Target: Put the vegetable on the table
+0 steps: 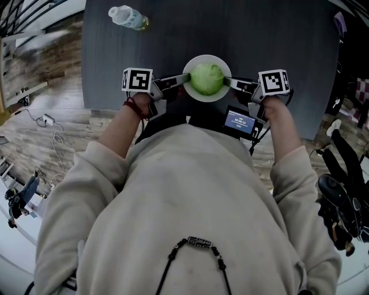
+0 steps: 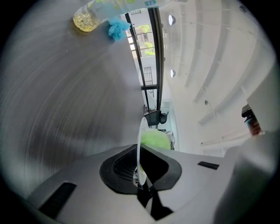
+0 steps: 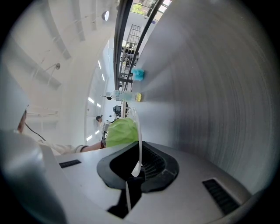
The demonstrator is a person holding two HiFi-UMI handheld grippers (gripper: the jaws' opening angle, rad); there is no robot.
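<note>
Dark grey worktop (image 1: 259, 34) across the top of the head view, with brown wood floor (image 1: 40, 63) at the left. At the upper left, a bottle (image 1: 128, 17) lying down. In the middle, round green vegetable (image 1: 206, 79) on a white plate (image 1: 206, 99). Pinched shut on the plate's rim: left tongs (image 1: 179, 82) and right tongs (image 1: 233, 83), one each side. Bright white walls (image 2: 210, 65) beyond.
</note>
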